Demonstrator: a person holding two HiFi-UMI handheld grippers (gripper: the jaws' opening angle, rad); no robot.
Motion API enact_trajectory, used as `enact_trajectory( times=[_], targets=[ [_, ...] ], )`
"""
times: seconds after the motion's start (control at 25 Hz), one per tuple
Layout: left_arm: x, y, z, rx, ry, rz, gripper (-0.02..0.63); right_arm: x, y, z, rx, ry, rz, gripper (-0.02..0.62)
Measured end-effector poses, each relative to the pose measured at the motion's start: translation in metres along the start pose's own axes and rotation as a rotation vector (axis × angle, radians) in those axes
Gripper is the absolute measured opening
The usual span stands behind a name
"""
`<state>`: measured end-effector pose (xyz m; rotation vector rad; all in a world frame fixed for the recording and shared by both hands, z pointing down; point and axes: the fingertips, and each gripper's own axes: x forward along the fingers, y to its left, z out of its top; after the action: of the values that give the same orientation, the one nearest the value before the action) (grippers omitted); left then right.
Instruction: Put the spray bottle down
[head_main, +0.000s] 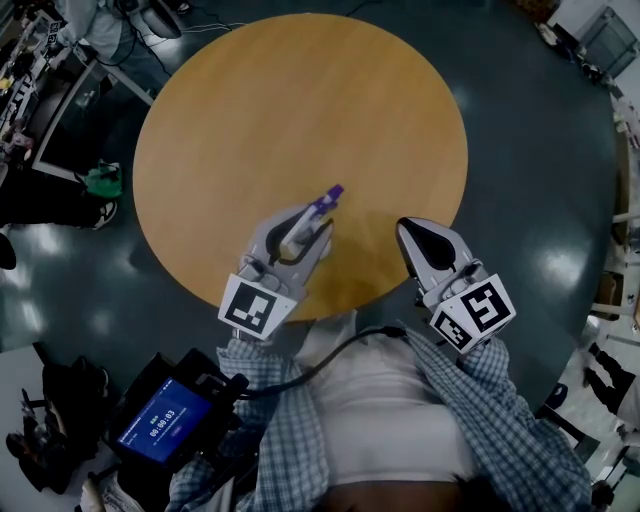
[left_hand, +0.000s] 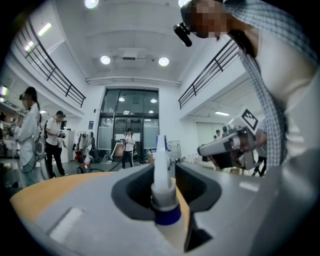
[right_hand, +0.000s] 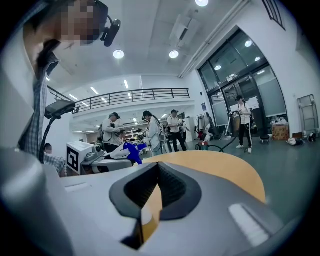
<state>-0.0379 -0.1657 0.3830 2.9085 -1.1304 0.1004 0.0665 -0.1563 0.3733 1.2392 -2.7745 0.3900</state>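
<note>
The bottle (left_hand: 162, 185) lies between the part-open fingers of the left gripper (head_main: 308, 226), low over the near edge of the bench (head_main: 300, 100), apparently placed for release. Its long axis runs level along the fingers, nozzle aimed away from the person. The right gripper (head_main: 420, 240), fingers narrow and empty, hovers alongside.

- The head view is dim and bluish, with soft glare patches on the floor (head_main: 45, 240) at nine and three o'clock.
- Both gripper views are bright, lit by round ceiling lights (left_hand: 105, 60) near twelve o'clock.
- Both show fisheye bending and black corners.
- The spray bottle (left_hand: 162, 200), close to the lens, is blurred.
</note>
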Motion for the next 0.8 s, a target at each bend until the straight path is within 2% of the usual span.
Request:
enact_trajectory(
  times=[0.12, 0.24, 0.36, 0.56, 0.8],
  targets=[
    [0.0, -0.001, 0.0, -0.005, -0.005, 0.001, 0.137, -0.002, -0.003, 0.001, 0.0, -0.006, -0.004, 0.003],
    [-0.003, 0.001, -0.002, -0.005, -0.015, 0.011, 0.193, -0.001, -0.001, -0.004, 0.002, -0.008, -0.004, 0.003],
    [-0.006, 0.001, -0.005, 0.0, -0.01, 0.005, 0.213, 0.001, -0.001, -0.006, 0.006, -0.007, 0.004, 0.003],
    [-0.015, -0.004, 0.001, -0.007, 0.007, 0.028, 0.218, 0.004, 0.002, 0.001, 0.01, -0.006, 0.036, 0.003],
    [-0.055, 0.007, -0.023, -0.018, 0.017, 0.085, 0.216, 0.026, 0.02, -0.018, -0.008, -0.002, 0.093, 0.003]
  ],
)
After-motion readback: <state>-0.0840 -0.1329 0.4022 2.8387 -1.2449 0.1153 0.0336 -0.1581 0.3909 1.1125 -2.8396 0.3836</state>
